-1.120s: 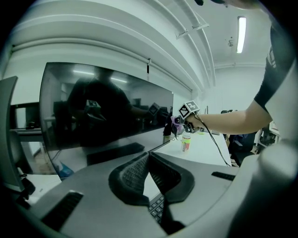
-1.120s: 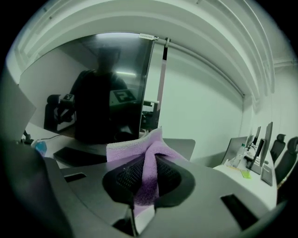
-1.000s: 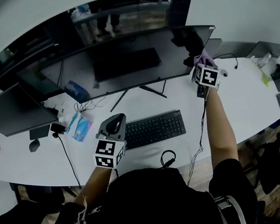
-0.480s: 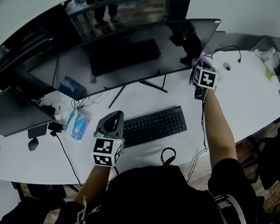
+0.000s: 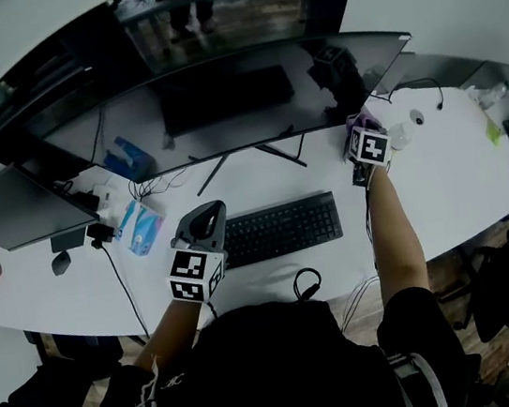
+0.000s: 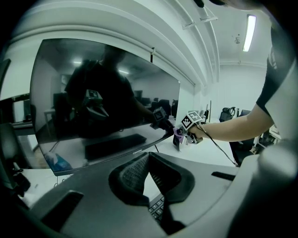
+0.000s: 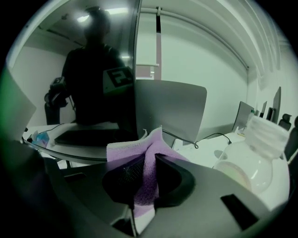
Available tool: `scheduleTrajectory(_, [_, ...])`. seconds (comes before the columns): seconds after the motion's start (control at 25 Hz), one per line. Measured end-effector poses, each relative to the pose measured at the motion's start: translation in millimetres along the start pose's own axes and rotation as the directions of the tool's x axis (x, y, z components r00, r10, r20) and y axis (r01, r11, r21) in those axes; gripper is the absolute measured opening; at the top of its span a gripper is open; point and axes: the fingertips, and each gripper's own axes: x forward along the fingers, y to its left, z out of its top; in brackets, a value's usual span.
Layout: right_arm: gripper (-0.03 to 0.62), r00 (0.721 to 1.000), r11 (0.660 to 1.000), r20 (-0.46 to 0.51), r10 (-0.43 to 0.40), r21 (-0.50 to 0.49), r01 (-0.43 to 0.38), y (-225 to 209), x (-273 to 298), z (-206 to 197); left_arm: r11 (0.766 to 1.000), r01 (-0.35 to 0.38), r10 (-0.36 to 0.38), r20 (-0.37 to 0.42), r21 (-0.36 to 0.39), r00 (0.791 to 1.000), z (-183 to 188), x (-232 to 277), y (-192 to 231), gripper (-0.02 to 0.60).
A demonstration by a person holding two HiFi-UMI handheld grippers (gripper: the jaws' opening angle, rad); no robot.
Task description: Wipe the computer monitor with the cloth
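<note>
A wide curved monitor [image 5: 220,99] with a dark screen stands at the back of the white desk [image 5: 441,179]. At its lower right corner my right gripper [image 5: 365,134] is shut on a purple cloth [image 5: 361,119]. In the right gripper view the cloth [image 7: 150,158] bunches between the pads, next to the monitor's edge [image 7: 137,69]. Left of the black keyboard [image 5: 280,229], my left gripper [image 5: 202,221] hovers above the desk, shut on nothing. The left gripper view shows the monitor [image 6: 102,107] ahead, with the right gripper [image 6: 185,134] and cloth [image 6: 178,135] at its corner.
A second dark screen [image 5: 17,200] sits at the left, with a blue tissue pack [image 5: 142,230], a mouse [image 5: 61,263] and cables near it. A white plastic bottle [image 7: 256,148] stands just right of the right gripper. A grey panel [image 7: 172,109] rises behind the monitor.
The right gripper with the cloth has slid slightly down to the monitor's lower right corner. The left gripper has barely moved.
</note>
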Motion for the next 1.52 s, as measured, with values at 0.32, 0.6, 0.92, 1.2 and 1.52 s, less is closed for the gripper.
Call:
scheduleTrajectory(0.32, [0.069,0.999,0.999,-0.033,-0.002,-0.051,0.0,1.3,9.1,-15.9,1.0,-0.005,0.004,-0.01,-0.006,1.0,-4.5,-1.7,4.2,0.012])
scheduleTrajectory(0.6, [0.071,0.998,0.999,-0.065,0.024,-0.045,-0.027,11.9,10.8,-30.8,1.0,-0.009,0.009,-0.011,-0.002,1.0,-5.1,-5.6,5.1,0.012])
scheduleTrajectory(0.92, [0.071,0.995,0.997,-0.069,0.07,-0.021,-0.071,33.6,3.0,-40.0,1.0,-0.024,0.024,-0.003,-0.005,1.0,-7.1,-20.4,5.5,0.012])
scheduleTrajectory(1.2, [0.072,0.987,0.985,-0.067,0.148,-0.081,-0.153,77.7,-8.4,-45.8,0.998,-0.055,0.055,-0.001,-0.011,0.998,-13.0,-40.5,11.9,0.012])
scheduleTrajectory(1.52, [0.074,0.977,0.973,-0.078,0.196,-0.108,-0.204,118.7,-21.7,-47.3,0.995,-0.094,0.094,0.005,-0.03,0.996,-21.0,-68.9,17.4,0.012])
